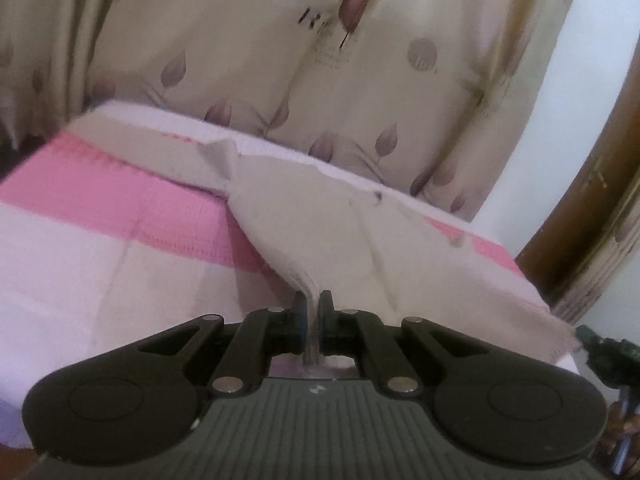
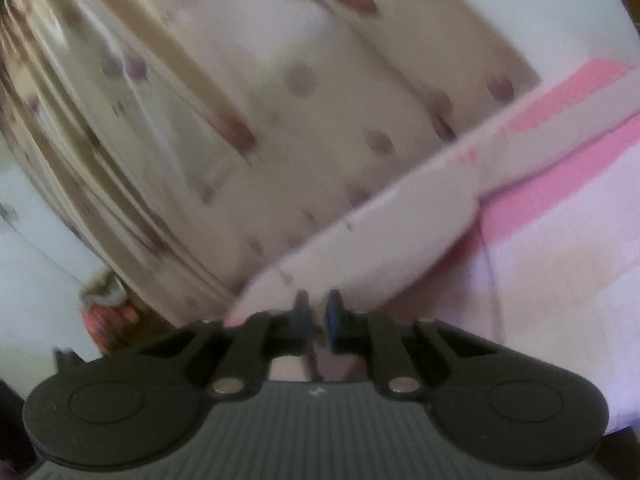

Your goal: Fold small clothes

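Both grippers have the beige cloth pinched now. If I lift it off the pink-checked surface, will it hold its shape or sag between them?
Likely sag: the beige cloth already drapes in soft creases down to the left gripper. It probably weighs little, since thin layers bunch between the closed fingers. The frayed corner near the right gripper suggests a loose weave, so it may slip if the grip loosens.

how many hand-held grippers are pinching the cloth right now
2. The left hand-held gripper pinches a bunched fold of the pink-and-white cloth; the right hand-held gripper pinches its edge, though that view is blurred.

Soft dim indoor light, fisheye-bent edges, right wrist view motion-blurred.
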`<state>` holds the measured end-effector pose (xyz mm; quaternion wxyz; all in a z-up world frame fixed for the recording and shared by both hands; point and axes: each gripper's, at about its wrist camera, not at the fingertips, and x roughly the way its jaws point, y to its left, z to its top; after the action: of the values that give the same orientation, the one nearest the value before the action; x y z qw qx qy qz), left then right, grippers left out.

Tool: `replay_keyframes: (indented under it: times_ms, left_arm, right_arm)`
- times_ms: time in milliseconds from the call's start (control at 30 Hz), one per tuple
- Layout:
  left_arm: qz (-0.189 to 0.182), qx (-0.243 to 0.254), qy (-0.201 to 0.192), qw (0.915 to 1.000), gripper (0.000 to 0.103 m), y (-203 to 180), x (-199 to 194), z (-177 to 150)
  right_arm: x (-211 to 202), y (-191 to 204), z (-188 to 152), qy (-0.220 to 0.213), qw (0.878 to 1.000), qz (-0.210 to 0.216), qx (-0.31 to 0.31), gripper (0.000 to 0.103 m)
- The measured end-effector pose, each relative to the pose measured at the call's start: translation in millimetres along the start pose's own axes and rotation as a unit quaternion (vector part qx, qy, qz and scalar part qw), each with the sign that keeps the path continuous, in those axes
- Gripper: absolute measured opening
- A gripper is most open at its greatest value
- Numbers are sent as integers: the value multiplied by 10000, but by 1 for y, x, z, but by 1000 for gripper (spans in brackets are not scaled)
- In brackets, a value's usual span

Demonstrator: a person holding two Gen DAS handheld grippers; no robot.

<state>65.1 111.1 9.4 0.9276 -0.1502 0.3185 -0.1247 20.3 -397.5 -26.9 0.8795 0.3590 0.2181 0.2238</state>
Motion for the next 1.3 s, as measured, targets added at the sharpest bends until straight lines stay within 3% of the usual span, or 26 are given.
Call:
replay_keyframes:
  times_ms: [67, 200, 300, 333, 400, 567, 667, 767, 800, 933, 1067, 1133, 1300]
  left_arm:
    - [191, 197, 99, 9996, 6, -4, 1, -3]
    - [807, 613, 555, 9933, 8, 6, 21, -35]
    - [1297, 839, 309, 9875, 34, 9, 19, -47]
    - [1345, 850, 165, 9871, 52, 10, 15, -47]
    - [1279, 871, -137, 9879, 73, 4, 11, -43]
    - [875, 1167, -993, 9843, 82, -26, 17, -29]
    - [722, 1392, -1467, 9767, 94, -44, 46, -25]
    - [806, 1379, -1709, 9723, 97, -49, 83, -23]
    - [832, 1369, -1662, 9730, 97, -50, 98, -19]
    - [969, 1360, -1570, 9734, 97, -43, 146, -14]
    - [1130, 1295, -1312, 9764, 97, -32, 177, -15]
    - [1062, 1204, -954, 9824, 97, -26, 187, -15]
    - [989, 914, -514, 9896, 101, -10, 194, -14]
  right_arm:
    - [-12, 1, 2, -99, 9999, -10, 56, 7]
    - [-23, -23, -24, 153, 9965, -822, -18, 8]
    - [-33, -38, -44, 203, 9906, -1340, -184, 9]
    - [-37, -41, -47, 137, 9882, -1503, -271, 9]
    - [-44, -49, -43, -47, 9865, -1623, -224, 9]
    - [-61, -86, 0, -740, 9829, -1680, 140, 9]
    - [-68, -131, 33, -1079, 9773, -1639, 797, 10]
    - [-69, -172, 68, -1270, 9682, -1841, 1119, 14]
    - [-70, -187, 81, -1372, 9651, -1826, 1284, 22]
    - [-74, -243, 126, -1975, 9427, -1900, 1901, 75]
    - [-70, -289, 163, -2190, 9246, -2314, 2090, 75]
    - [-62, -305, 175, -2085, 9232, -2525, 2014, 75]
    - [-35, -337, 190, -1900, 9128, -2991, 2030, 74]
